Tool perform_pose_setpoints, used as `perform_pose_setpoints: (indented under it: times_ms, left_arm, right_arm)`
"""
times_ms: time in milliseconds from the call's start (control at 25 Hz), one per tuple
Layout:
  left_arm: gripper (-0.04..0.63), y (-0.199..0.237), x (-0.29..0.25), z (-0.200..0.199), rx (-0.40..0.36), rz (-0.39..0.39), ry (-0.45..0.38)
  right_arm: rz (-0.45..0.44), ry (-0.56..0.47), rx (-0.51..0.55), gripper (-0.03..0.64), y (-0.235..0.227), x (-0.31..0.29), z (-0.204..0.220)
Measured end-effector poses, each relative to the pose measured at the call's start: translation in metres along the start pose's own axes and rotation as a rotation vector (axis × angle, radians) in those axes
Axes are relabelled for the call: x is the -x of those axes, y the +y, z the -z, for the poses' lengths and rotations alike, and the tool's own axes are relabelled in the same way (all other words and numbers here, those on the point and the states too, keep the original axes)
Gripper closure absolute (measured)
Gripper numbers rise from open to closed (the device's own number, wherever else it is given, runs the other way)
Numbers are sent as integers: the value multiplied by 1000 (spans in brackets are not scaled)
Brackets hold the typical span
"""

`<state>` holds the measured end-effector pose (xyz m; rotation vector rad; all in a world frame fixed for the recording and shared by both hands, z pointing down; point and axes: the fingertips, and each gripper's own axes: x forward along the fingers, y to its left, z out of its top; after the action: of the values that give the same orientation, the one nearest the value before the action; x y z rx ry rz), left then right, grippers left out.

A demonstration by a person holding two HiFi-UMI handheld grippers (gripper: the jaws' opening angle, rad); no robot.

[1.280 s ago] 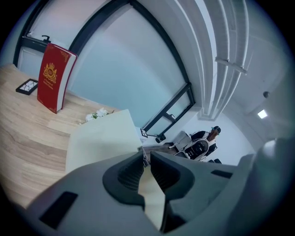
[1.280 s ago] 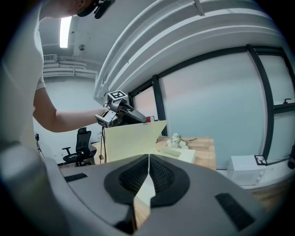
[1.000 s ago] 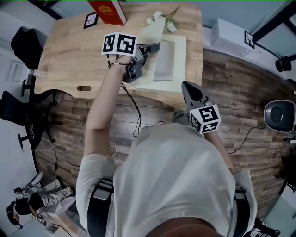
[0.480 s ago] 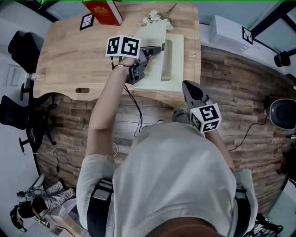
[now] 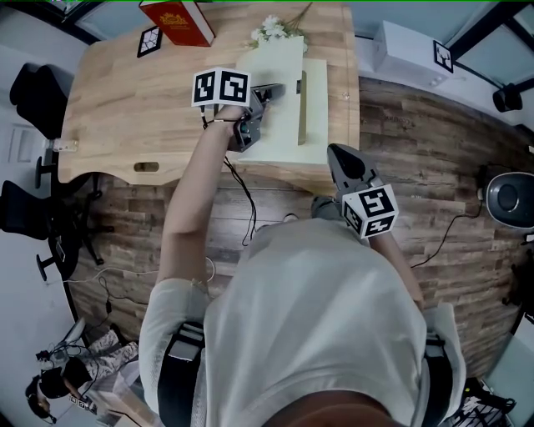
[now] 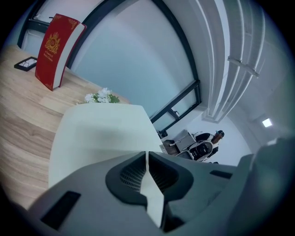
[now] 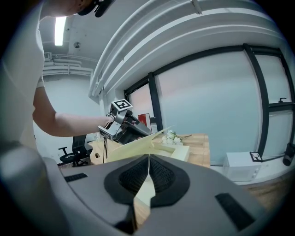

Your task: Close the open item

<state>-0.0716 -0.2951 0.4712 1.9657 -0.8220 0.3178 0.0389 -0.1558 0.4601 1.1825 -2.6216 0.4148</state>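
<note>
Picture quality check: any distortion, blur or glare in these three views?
Head view: evenly lit and sharp, only mild bending at the edges. Left gripper view: heavy fisheye with black corners; the left gripper itself is soft, the lid it grips a pale blank, the red book crisp. Right gripper view: same fisheye, window frames bowed, ceiling light blown out.

Wooden table (image 5: 125,100) is carrying everything here. A cream box (image 5: 327,108) is sitting near its right end, lid tilting up. White flowers (image 5: 271,29) are lying right at the box's far side. A red book (image 5: 177,22) is standing at the far edge, with a marker tile (image 5: 148,41) lying just left of it.
</note>
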Motion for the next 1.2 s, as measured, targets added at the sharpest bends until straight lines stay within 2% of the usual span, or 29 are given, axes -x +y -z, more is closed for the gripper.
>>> perform_pose_setpoints:
  times_ms: [1200]
  left_arm:
    - [563,20,-75,45,26,-27,160]
  right_arm:
    - [47,17,-39,597,-24,0,6]
